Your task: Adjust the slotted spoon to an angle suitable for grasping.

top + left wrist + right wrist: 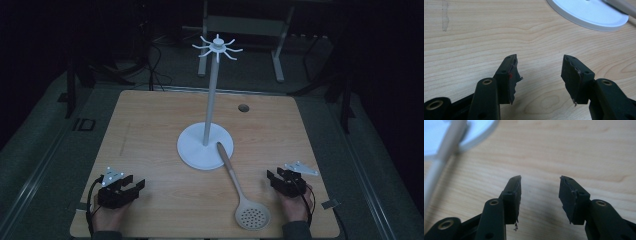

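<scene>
Resting at the lower left of the high view, the left gripper (136,188) sits low over the wooden table (150,130), held by a hand (107,216) that comes in from the bottom edge. Its jaws stand spread with nothing between them; in the left gripper view only bare wood grain shows in the gap, and the stand's white round base (589,15) lies at the upper right of that frame.

At the middle of the high view stands the white stand (212,95), its pole rising from the round base to a ring of curved hooks (218,48) at the top. A slotted spoon (239,191) lies on the table just right of centre, its handle tip resting on the edge of the base and its perforated bowl near the bottom edge of the frame.

At the lower right, the right gripper (270,176) is held near the spoon's bowl but apart from it. Its jaws are spread too, empty, with bare table between them in the right gripper view, where the blurred spoon handle (441,162) crosses the upper left.
</scene>
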The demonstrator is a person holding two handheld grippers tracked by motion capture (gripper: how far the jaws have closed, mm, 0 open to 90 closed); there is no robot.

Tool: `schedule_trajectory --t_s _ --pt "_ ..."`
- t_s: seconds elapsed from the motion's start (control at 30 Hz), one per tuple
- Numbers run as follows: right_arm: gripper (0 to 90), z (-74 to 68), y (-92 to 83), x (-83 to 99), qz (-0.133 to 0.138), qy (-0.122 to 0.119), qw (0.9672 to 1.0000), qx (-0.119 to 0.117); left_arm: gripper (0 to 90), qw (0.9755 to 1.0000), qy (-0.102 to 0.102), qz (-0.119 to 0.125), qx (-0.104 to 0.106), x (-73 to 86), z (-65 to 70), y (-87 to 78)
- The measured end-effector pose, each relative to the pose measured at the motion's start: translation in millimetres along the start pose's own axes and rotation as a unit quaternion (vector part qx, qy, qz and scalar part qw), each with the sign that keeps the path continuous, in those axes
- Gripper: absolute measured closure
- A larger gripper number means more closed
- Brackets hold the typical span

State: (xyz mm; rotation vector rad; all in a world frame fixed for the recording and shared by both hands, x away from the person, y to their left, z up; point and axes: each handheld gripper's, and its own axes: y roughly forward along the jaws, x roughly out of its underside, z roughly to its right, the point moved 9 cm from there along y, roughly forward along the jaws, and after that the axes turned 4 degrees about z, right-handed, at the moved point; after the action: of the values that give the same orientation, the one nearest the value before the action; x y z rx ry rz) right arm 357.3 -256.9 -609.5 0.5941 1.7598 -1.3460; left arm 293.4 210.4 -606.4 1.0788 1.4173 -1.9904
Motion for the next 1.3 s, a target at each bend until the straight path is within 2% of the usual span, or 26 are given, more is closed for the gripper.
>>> schedule_trajectory --t_s 0.07,0.13,0.23,0.3,0.4,0.77,0.9,1.3 --pt "57.0 -2.4 -8.1 -5.8 0.014 0.007 0.9999 -0.003 47.1 1.0000 0.003 0.000 -0.003 -0.4 -0.1 1.5" --pt "60.9 -4.1 -13.2 -9.1 0.021 -0.003 0.9998 -0.001 47.1 1.0000 0.004 -0.001 -0.005 0.1 -0.7 2.2" --pt "62.0 -5.6 -15.8 -11.2 0.028 -0.008 0.9996 -0.001 47.1 1.0000 0.006 -0.002 -0.006 0.6 -0.7 2.7" --pt "63.9 -11.1 -24.1 -18.6 0.043 -0.022 0.9989 0.002 47.0 1.0000 0.006 -0.002 -0.007 0.7 -0.7 2.8" --pt "64.6 -15.0 -28.6 -23.7 0.046 -0.029 0.9985 0.003 47.1 0.9999 0.007 -0.003 -0.008 0.6 -0.9 3.2" --pt "65.7 -25.1 -33.6 -33.9 0.029 -0.039 0.9988 -0.003 47.0 0.9999 0.008 -0.001 -0.008 1.0 0.6 3.1" --pt "62.0 -28.7 -38.5 -40.1 0.033 -0.044 0.9985 -0.002 46.9 0.9999 0.006 0.000 -0.008 1.0 -0.2 2.5" --pt "62.0 -41.1 -44.1 -55.1 0.032 -0.060 0.9976 -0.015 46.2 0.9999 0.006 -0.001 -0.011 0.7 0.0 2.4"
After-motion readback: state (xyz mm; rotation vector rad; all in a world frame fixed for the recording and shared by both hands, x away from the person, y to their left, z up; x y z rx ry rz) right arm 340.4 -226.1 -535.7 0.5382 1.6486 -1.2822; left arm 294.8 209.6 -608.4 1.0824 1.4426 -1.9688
